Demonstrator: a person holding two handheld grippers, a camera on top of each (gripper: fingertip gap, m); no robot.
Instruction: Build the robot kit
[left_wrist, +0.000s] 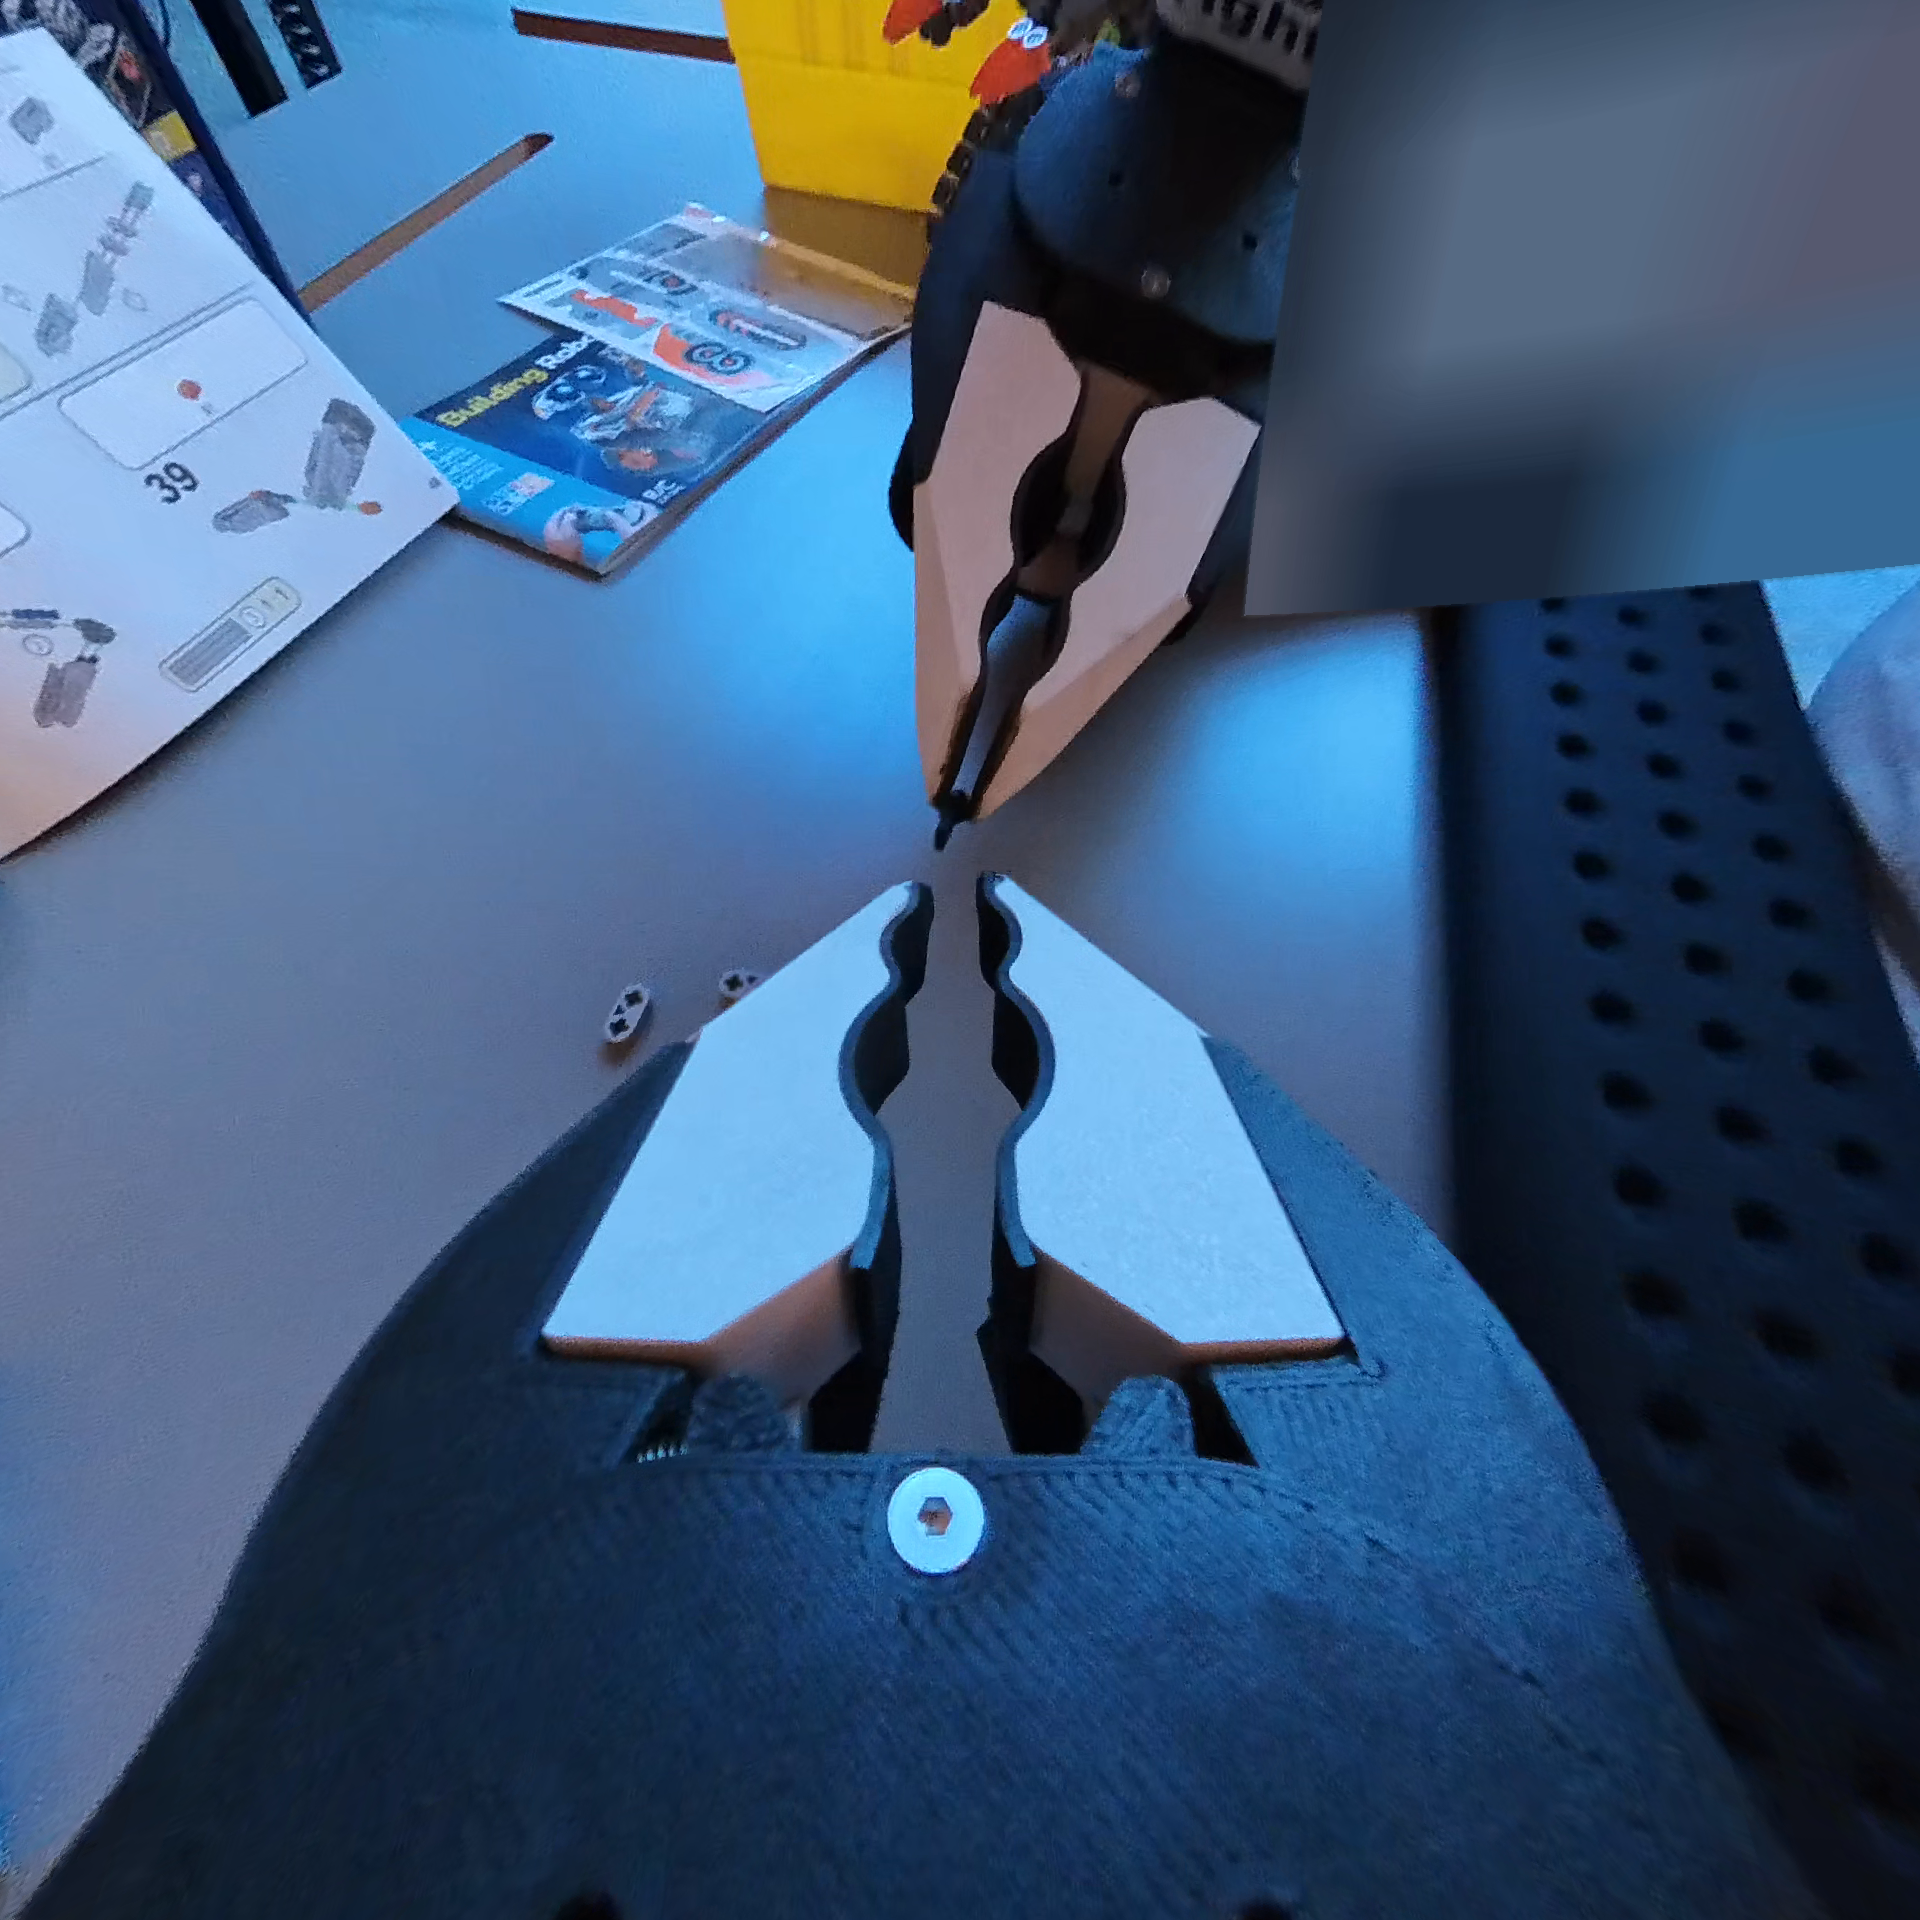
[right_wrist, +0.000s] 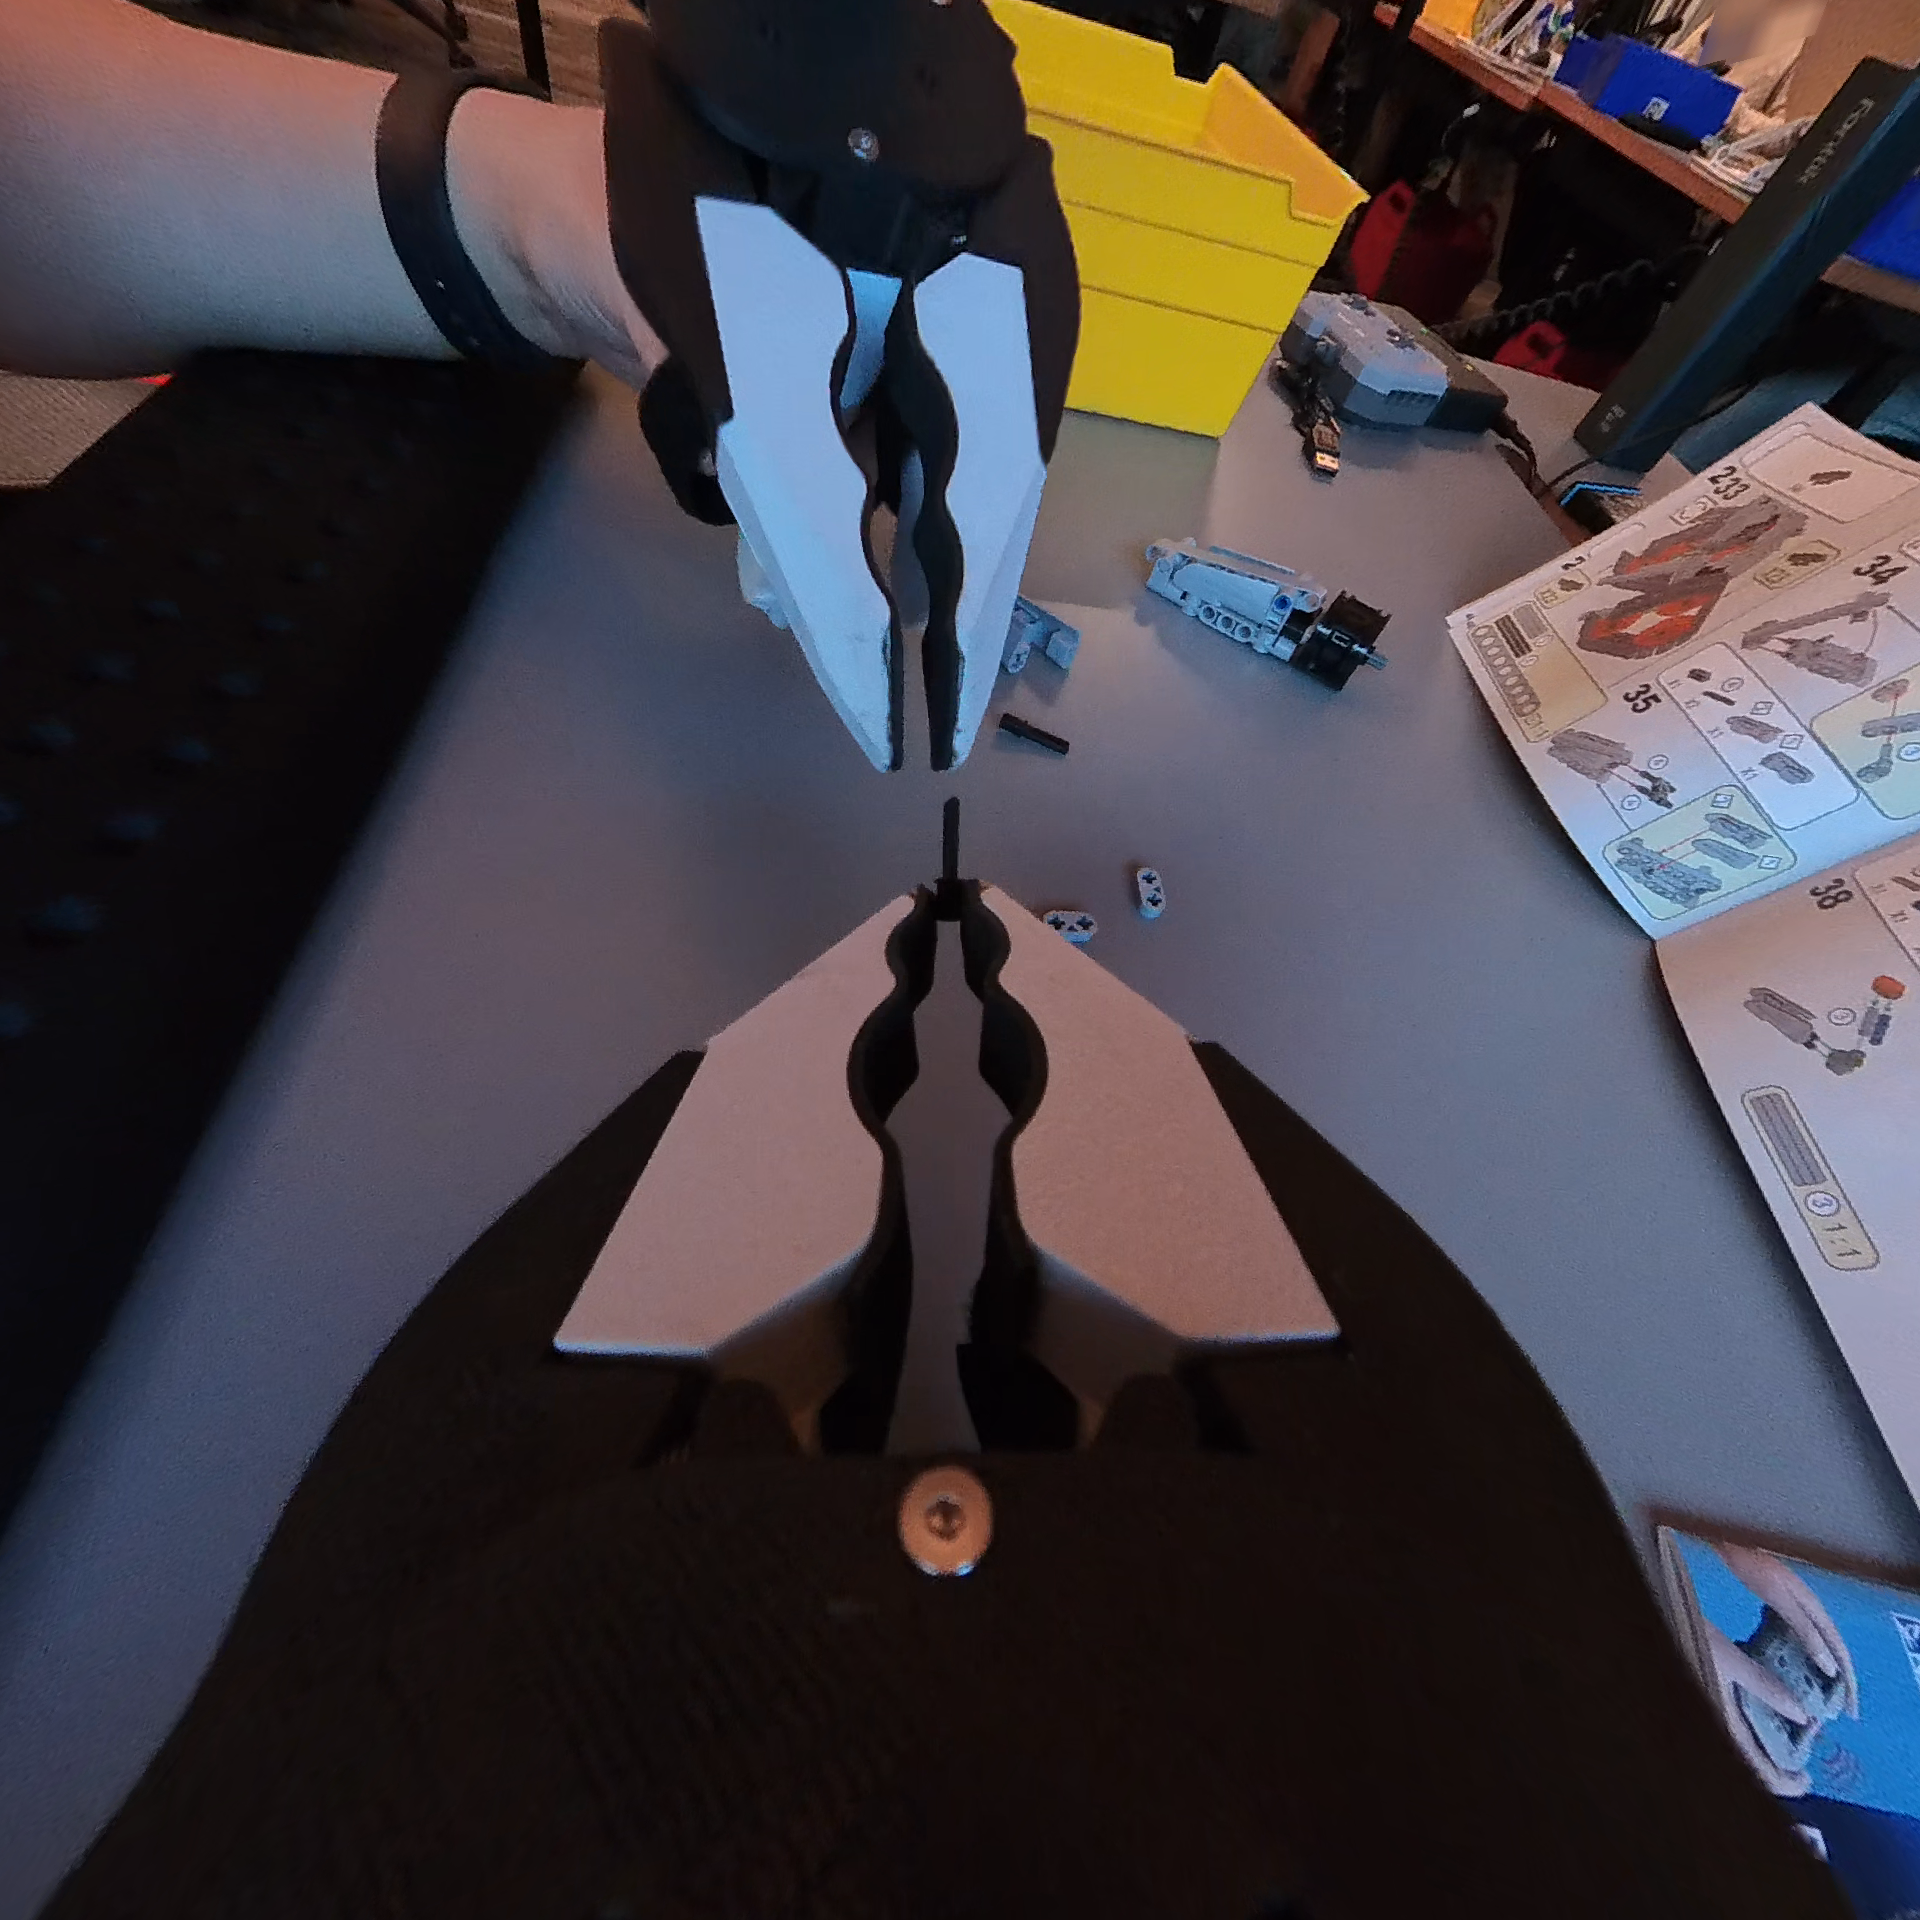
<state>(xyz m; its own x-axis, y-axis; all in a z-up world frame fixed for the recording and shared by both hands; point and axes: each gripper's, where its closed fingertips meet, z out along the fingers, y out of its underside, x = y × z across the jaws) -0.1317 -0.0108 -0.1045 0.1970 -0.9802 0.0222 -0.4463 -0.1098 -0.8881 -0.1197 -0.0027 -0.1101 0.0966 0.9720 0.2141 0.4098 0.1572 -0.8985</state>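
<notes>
My right gripper (right_wrist: 948, 902) is shut on a thin black axle (right_wrist: 951, 847) that sticks out forward past its tips. In the left wrist view the right gripper (left_wrist: 961, 800) comes down from above, and the axle (left_wrist: 948, 829) points at my left gripper (left_wrist: 954, 891). The left gripper is empty, with its tips a narrow gap apart, just above the grey table (left_wrist: 623, 779). It faces the right gripper tip to tip in the right wrist view (right_wrist: 920, 764), a short way off the axle's end. Two small grey cross-hole connectors (left_wrist: 629, 1011) (left_wrist: 740, 982) lie beside the left fingers.
A second short black axle (right_wrist: 1034, 735) and a grey brick assembly (right_wrist: 1262, 613) lie behind the left gripper. A yellow bin (right_wrist: 1174, 239), a grey battery box (right_wrist: 1371, 358), an open instruction booklet (right_wrist: 1714, 675), a blue booklet (left_wrist: 603, 447) and a black perforated surface (left_wrist: 1683, 1039) ring the area. The grippers are tip to tip, or close to it. Left tips and right tips are each some 20 cm from the grey brick assembly (right_wrist: 1262, 613).
</notes>
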